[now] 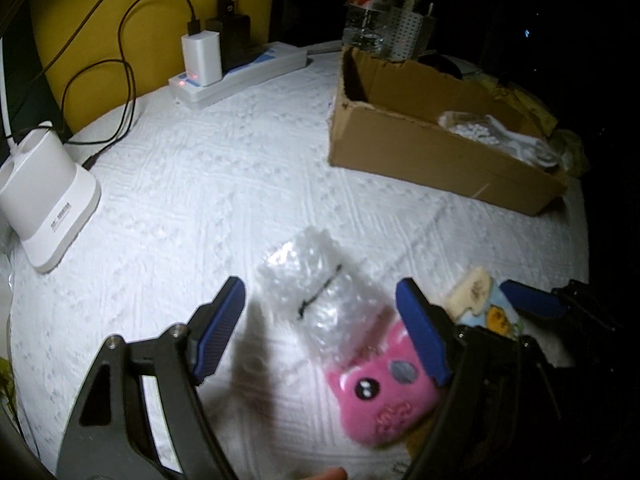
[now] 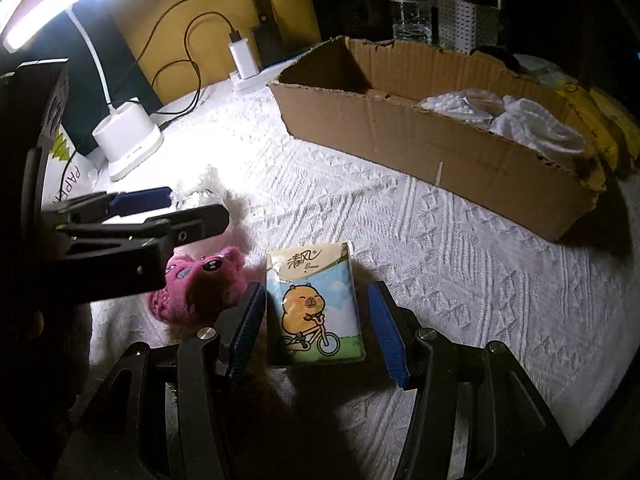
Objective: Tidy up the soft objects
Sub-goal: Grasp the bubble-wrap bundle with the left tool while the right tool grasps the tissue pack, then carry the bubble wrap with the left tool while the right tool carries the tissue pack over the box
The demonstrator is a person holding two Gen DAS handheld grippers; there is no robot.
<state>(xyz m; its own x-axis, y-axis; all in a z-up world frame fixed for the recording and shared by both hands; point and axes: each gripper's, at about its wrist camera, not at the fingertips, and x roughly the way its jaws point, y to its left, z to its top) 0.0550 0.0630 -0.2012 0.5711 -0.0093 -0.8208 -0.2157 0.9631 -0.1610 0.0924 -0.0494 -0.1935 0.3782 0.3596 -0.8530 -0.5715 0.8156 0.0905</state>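
Because 2 grippers crowd the same small patch of white quilted cloth [image 2: 460,248], our biggest worry is a collision: the left gripper [image 1: 320,332] and the right gripper [image 2: 316,328] sit nearly side by side, and if both close in together, their black frames could knock and shove the soft items askew. A lesser risk is the bubble-wrap bag [image 1: 316,288], which lies partly over the pink plush toy [image 1: 380,396]; we judge that left jaws closing there could pinch the slippery film instead of the plush, or drag both. Smaller still, the tissue pack [image 2: 314,308] is soft, so a squeeze off its middle may buckle it or let it tip out on the way to the cardboard box [image 2: 440,152].

We see both sets of jaws standing wide and holding nothing. The left ones straddle the bag and the toy's upper edge; the right ones flank the tissue pack without touching it. The box stands well apart at the far side of the cloth, already holding white soft goods at its right end. The pack lies flat, printed with a cartoon animal on a bicycle. The plush is fuzzy, with a dark eye.
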